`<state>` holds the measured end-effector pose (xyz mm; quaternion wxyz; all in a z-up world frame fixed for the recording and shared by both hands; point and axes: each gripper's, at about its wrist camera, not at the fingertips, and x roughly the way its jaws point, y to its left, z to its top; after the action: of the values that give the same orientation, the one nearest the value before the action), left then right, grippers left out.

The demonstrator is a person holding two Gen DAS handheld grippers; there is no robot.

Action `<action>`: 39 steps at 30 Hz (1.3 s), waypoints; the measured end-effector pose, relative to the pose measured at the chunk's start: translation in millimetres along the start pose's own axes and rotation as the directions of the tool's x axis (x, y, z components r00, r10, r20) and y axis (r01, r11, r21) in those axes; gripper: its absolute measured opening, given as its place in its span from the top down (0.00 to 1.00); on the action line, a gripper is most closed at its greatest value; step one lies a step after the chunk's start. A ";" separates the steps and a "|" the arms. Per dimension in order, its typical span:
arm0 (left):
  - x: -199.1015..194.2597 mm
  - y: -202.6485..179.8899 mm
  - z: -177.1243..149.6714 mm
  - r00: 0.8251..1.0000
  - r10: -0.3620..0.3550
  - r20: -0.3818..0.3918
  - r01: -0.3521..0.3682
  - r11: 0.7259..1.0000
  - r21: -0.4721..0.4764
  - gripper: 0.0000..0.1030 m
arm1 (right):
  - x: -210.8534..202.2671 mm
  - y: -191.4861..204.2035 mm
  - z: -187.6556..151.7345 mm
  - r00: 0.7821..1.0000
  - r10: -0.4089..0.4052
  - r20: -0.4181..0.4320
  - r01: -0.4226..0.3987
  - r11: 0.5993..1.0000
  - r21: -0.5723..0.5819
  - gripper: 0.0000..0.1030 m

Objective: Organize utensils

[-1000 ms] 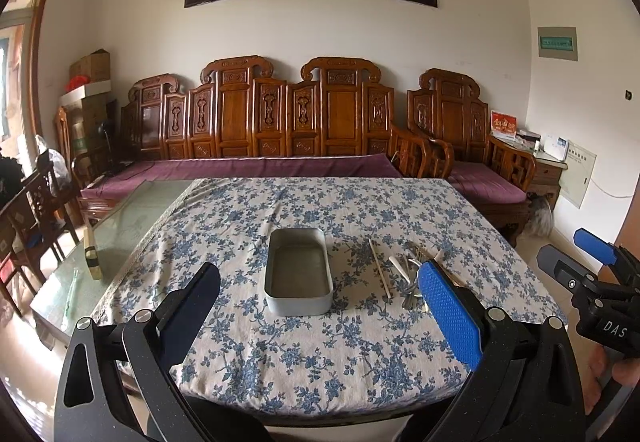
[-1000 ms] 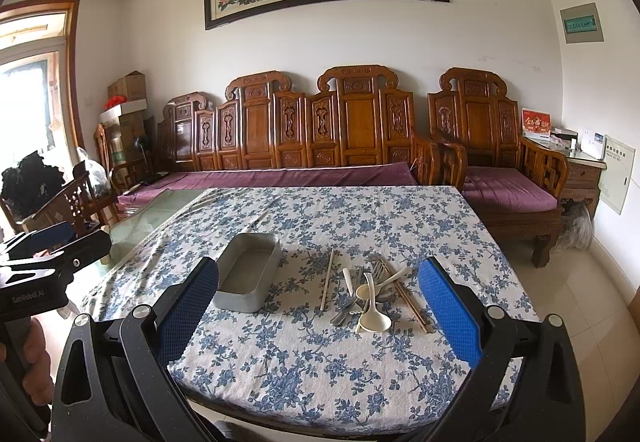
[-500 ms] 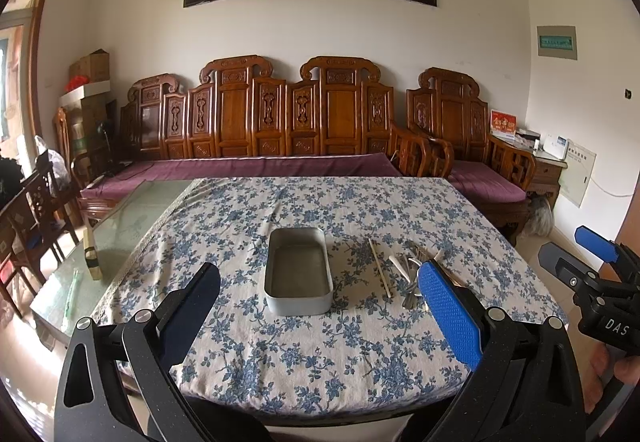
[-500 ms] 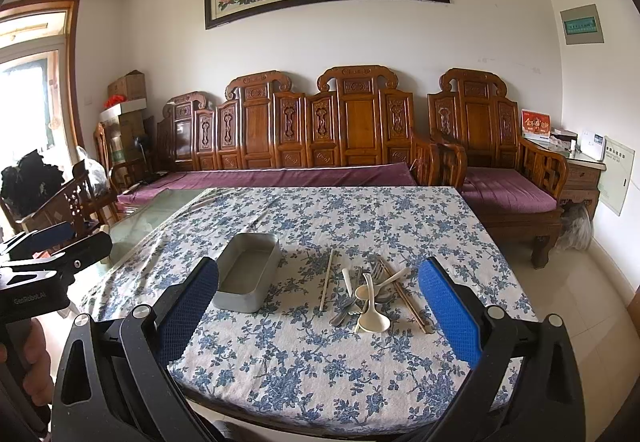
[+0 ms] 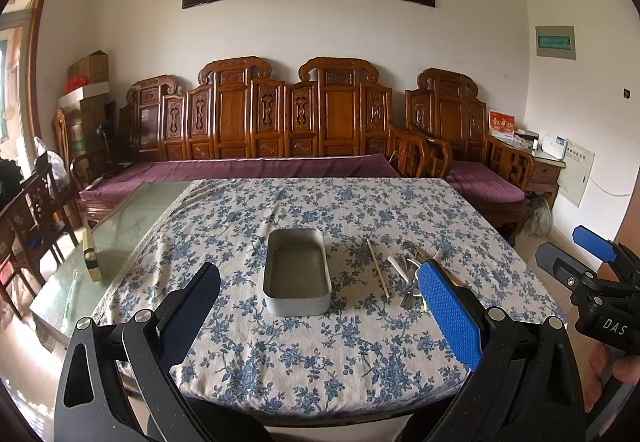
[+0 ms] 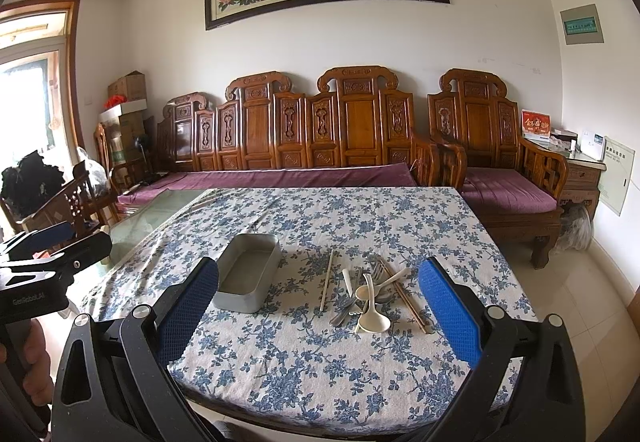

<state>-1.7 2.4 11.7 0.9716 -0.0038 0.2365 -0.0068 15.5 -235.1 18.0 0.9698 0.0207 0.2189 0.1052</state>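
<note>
An empty grey metal tin stands on the blue-flowered tablecloth. To its right lies a pile of utensils: cream spoons, metal forks, brown chopsticks and a pale chopstick pair set apart on the left. My left gripper is open and empty, held before the table's near edge, in line with the tin. My right gripper is open and empty, held before the near edge, facing the pile.
The cloth covers the right part of a glass-topped table; a small box stands on the bare glass. A carved wooden bench with purple cushions runs behind. Wooden chairs stand at the left.
</note>
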 end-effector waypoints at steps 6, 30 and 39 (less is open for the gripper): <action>-0.9 -0.3 0.4 1.000 -0.001 0.000 0.001 1.000 0.000 0.07 | -1.8 1.0 1.9 1.000 0.000 -0.001 0.000 1.000 0.000 0.02; 82.8 -14.6 -44.5 0.981 -0.030 -0.194 0.045 0.996 0.073 0.07 | 49.9 -25.9 -32.1 0.993 -0.023 -0.115 0.024 1.000 0.002 0.08; 128.7 -18.8 -56.1 0.963 -0.046 -0.264 0.073 0.993 0.096 0.07 | 95.5 -45.8 -49.8 0.981 0.000 -0.194 0.002 1.000 0.011 0.34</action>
<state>86.5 -18.5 -97.0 0.9301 0.0409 0.3618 -0.0487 87.3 -259.9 -71.1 0.9438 0.0158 0.3131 0.1050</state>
